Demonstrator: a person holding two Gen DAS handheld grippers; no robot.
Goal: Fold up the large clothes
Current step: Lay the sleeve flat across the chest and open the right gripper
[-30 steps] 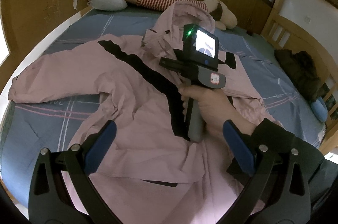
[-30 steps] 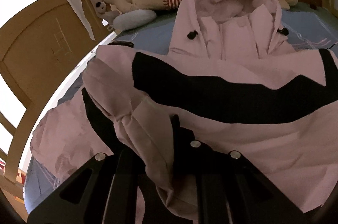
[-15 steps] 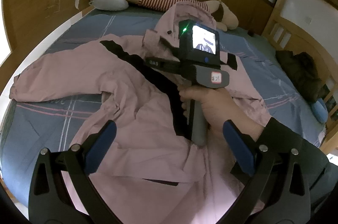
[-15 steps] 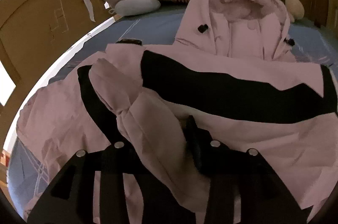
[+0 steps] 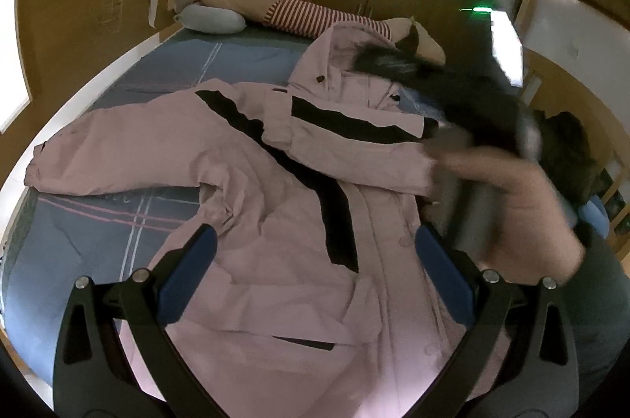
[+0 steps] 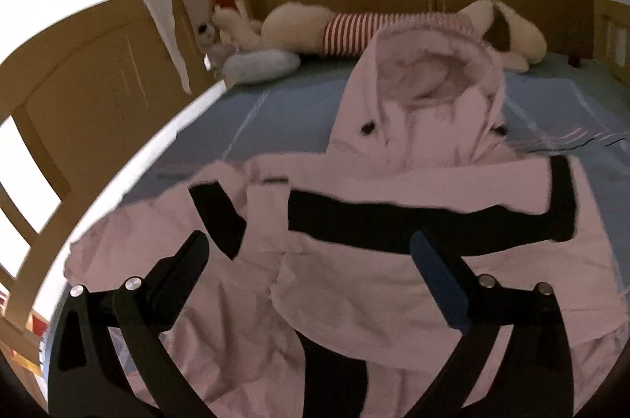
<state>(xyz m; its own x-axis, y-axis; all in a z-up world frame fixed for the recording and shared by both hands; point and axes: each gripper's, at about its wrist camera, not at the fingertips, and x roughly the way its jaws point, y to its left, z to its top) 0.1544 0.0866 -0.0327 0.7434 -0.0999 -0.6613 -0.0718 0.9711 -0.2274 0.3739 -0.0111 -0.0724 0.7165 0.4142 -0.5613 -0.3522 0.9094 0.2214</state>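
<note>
A pink hooded jacket [image 5: 275, 205] with black stripes lies face up on the blue bedsheet [image 5: 98, 217]. One sleeve [image 5: 354, 138] is folded across the chest; the other sleeve [image 5: 118, 150] stretches out to the left. My left gripper [image 5: 315, 240] hovers open over the jacket's lower front, holding nothing. In the right wrist view my right gripper [image 6: 309, 244] is above the jacket [image 6: 354, 292] and its folded sleeve [image 6: 393, 221]. Its jaws are opening wide, with nothing between them. A blurred hand [image 5: 512, 205] holds it at the right of the left wrist view.
A large plush dog [image 5: 307, 16] in a striped top and a pale pillow [image 5: 212, 18] lie along the wooden headboard. Dark clothing [image 5: 567, 142] sits by the bed's right rail. A wooden panel [image 6: 78, 95] borders the bed's left side.
My right gripper let go of the sleeve, opened wide and lifted away to the right. The sleeve now rests across the chest. My left gripper stayed put.
</note>
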